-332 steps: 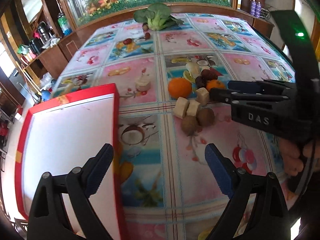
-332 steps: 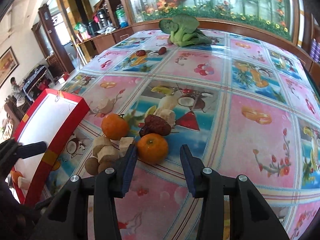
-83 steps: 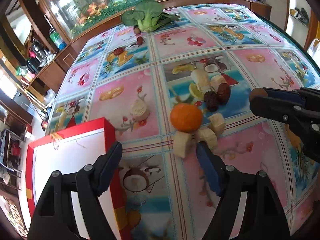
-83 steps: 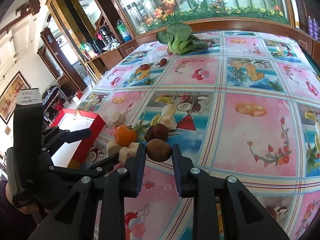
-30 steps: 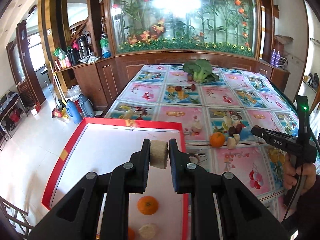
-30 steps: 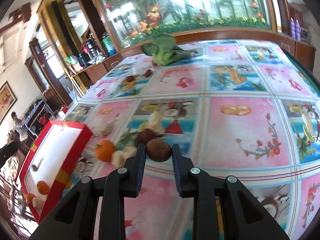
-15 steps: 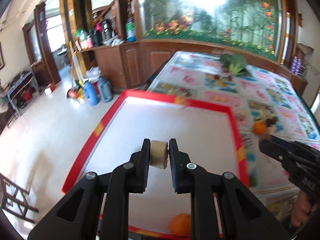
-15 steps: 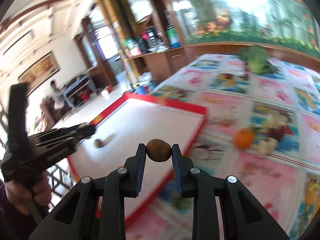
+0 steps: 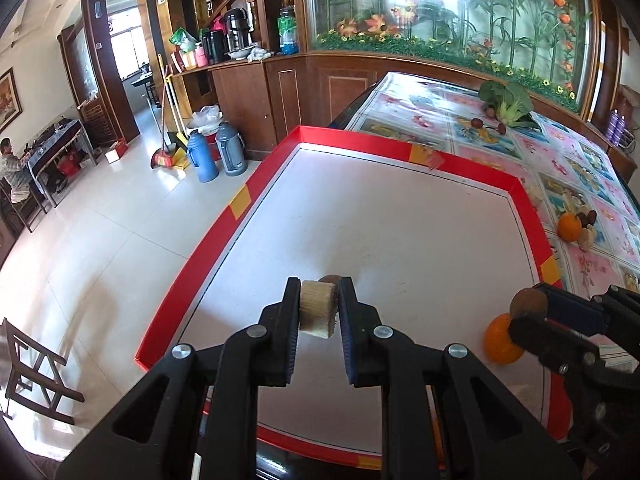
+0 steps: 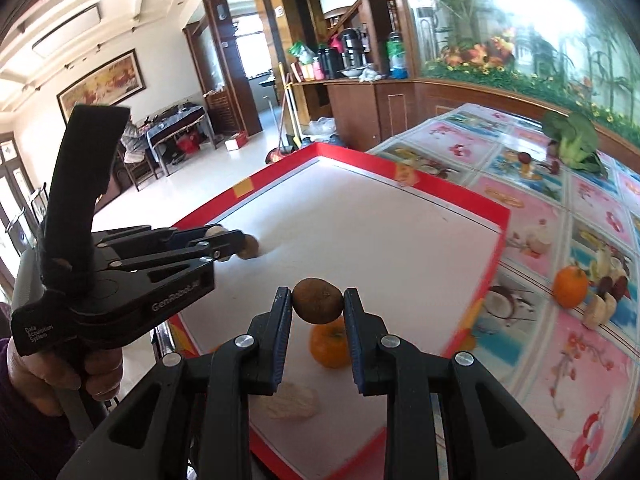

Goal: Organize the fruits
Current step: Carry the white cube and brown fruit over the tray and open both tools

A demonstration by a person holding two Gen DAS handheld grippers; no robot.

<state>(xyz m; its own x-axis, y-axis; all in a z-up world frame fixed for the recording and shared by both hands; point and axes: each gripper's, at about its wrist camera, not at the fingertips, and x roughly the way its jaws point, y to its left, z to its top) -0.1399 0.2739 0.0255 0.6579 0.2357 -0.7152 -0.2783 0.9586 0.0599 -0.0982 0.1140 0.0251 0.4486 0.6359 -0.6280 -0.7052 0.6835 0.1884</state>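
My left gripper (image 9: 319, 309) is shut on a pale banana chunk (image 9: 317, 310) and holds it above the red-rimmed white tray (image 9: 400, 236). A brown kiwi (image 10: 248, 246) lies in the tray just beyond its tips. My right gripper (image 10: 318, 308) is shut on a brown kiwi (image 10: 318, 300) above the tray's near right part. In the tray an orange (image 10: 332, 348) and a pale chunk (image 10: 294, 400) lie under the right gripper. On the table an orange (image 10: 570, 286), dark dates (image 10: 612, 285) and banana chunks (image 10: 598, 310) remain.
A green vegetable (image 9: 506, 102) and small red fruits (image 9: 476, 122) lie at the table's far end. The tray overhangs the table's left edge above the tiled floor (image 9: 80, 240). Thermos flasks (image 9: 214, 152) stand on the floor.
Both grippers have carried their fruit from the table pile to over the tray. In the last half second the left gripper has lowered near the kiwi lying in the tray.
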